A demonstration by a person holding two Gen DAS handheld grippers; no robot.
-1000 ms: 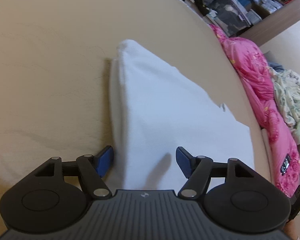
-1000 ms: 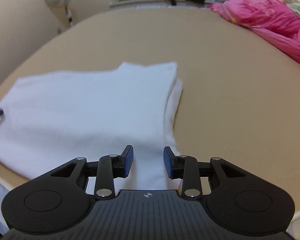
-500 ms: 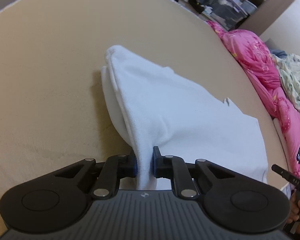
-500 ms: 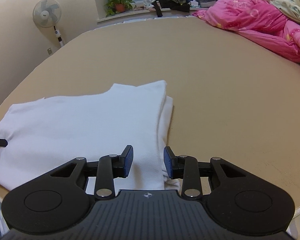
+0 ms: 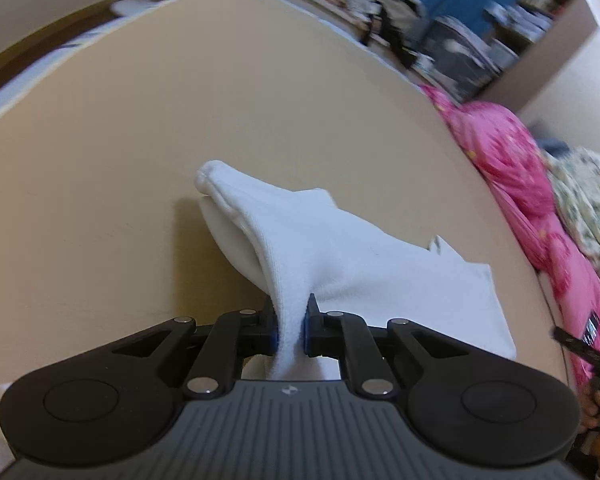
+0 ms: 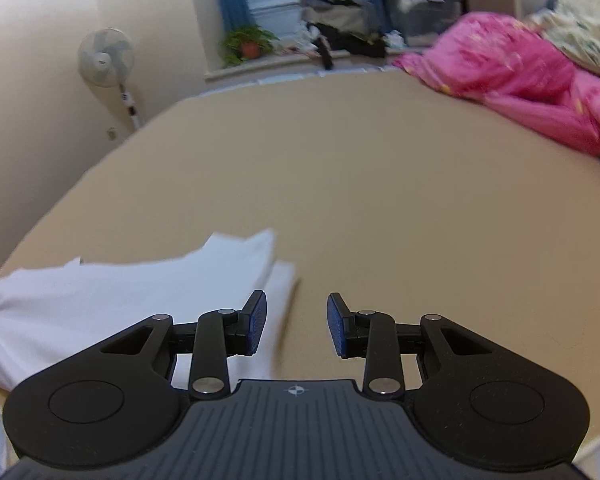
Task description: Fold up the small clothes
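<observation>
- Left wrist view: we see the left gripper point(image 5: 291, 330) pinching a gathered edge of the folded white knit garment point(image 5: 340, 248) between its blue pads, with cloth bunched through the narrow gap.
- The near edge is lifted, while the rest of the garment slopes down onto the flat tan bed surface point(image 5: 160, 120).
- A crumpled pink floral quilt point(image 5: 532, 184) lies along the right side.
- Right wrist view: we find the right gripper point(image 6: 296, 324) with its jaws spread and nothing between them.
- The garment point(image 6: 120, 300) lies at lower left, its corner just beside the left-hand finger point(image 6: 256, 322).
- A white pedestal fan point(image 6: 106, 58) stands by the wall.
</observation>
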